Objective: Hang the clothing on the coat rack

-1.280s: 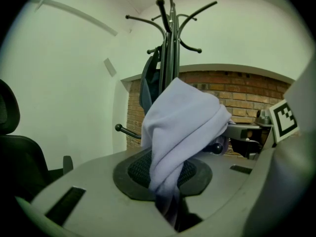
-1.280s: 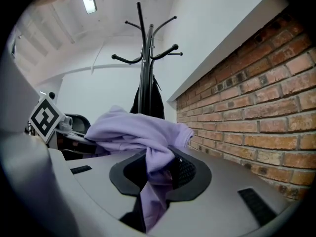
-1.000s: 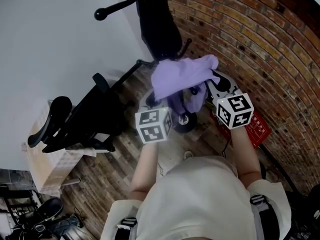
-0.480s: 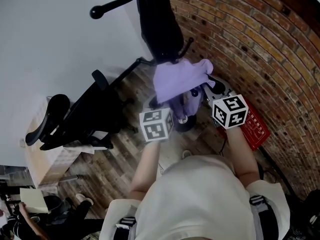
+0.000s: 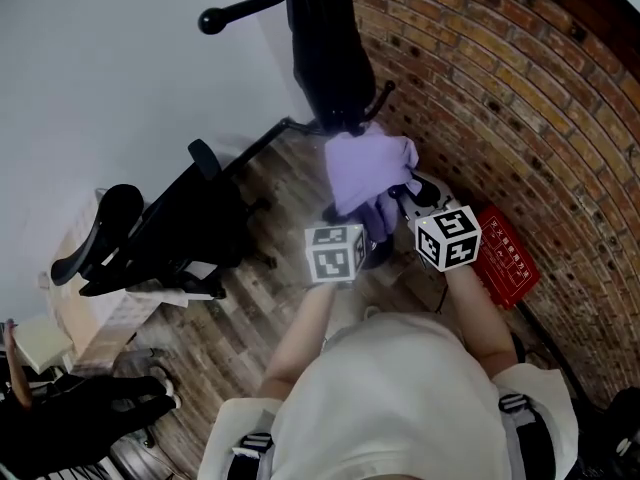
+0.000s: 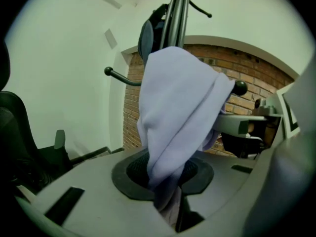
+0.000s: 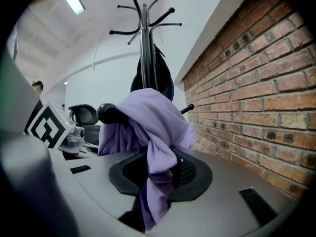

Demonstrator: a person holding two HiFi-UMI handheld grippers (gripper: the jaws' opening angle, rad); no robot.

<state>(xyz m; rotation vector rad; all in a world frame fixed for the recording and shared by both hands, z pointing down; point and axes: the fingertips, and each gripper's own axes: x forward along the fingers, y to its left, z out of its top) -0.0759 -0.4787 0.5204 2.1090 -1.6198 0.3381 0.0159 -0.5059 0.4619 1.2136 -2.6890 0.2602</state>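
1. At twelve o'clock from the person, close to the brick wall that runs off toward two o'clock, stands the coat rack. The purple garment lies draped over one of its lower pegs, beneath a dark coat hung higher up.
2. The garment sits astride the peg with cloth falling on both sides. That is why it can carry its own weight, and the peg's ball end should stop it sliding off.
3. The left hand-held gripper is at about seven o'clock of the garment, with its jaws opening. A fold runs down between them, drawn narrow, and looks nipped, likely to steady that side while the weight settles on the peg.
4. The right hand-held gripper is at about five o'clock of the garment, and its jaws are opening too. A twisted fold hangs between them with a dark gap beside it, so the pads probably no longer press, though the angle is poor.
5. Both are held low and near the rack so that the cloth hangs slack and is not tugged off the peg. I judge the hanging nearly done. What is left is to let go fully and draw back without dragging a fold along.
6. An office chair stands at ten o'clock, well apart, and should not hinder that move.
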